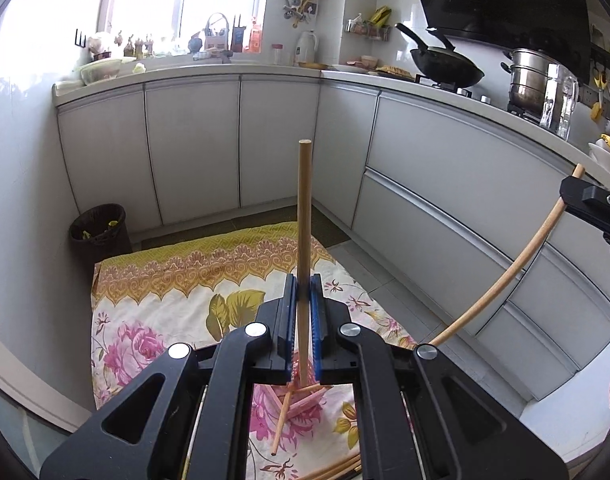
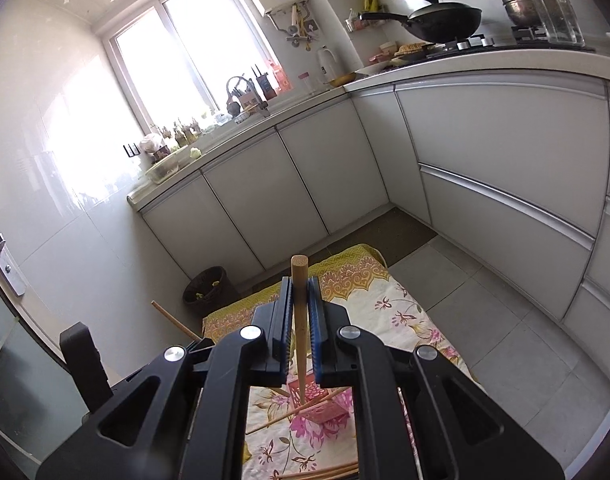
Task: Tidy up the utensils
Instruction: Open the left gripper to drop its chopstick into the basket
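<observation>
Kitchen floor, floral cloth (image 1: 153, 312) spread below white cabinets (image 1: 193, 140). Two grippers: left gripper (image 1: 303, 292) and right gripper (image 2: 300, 296) each pinching one chopstick (image 1: 304, 216). One pink basket (image 2: 319, 402). One bin (image 1: 99, 228).

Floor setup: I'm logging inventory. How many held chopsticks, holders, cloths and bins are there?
Held chopsticks: 2, one in the left gripper, one in the right gripper
Holder: 1
Cloth: 1
Bin: 1
Total: 5; the loose chopsticks overlap too much to count.
</observation>
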`<action>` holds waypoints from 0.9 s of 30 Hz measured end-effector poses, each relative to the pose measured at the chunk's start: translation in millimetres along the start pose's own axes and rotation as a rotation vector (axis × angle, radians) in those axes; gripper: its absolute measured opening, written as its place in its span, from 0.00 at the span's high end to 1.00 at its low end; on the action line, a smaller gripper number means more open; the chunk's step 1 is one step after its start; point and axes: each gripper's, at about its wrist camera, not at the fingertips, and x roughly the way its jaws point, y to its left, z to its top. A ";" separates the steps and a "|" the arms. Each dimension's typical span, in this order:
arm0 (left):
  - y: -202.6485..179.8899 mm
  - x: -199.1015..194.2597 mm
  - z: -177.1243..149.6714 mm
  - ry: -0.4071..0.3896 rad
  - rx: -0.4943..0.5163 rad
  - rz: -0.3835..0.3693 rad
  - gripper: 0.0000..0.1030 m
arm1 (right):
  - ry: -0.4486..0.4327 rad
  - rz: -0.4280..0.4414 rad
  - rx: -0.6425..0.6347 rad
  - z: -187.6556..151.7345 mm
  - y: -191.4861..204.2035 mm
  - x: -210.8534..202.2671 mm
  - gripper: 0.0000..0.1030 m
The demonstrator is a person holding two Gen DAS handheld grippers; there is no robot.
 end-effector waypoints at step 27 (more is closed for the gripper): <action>50.4 -48.1 3.9 -0.110 -0.170 0.105 0.43 | 0.081 -0.013 -0.078 -38.1 25.9 102.8 0.88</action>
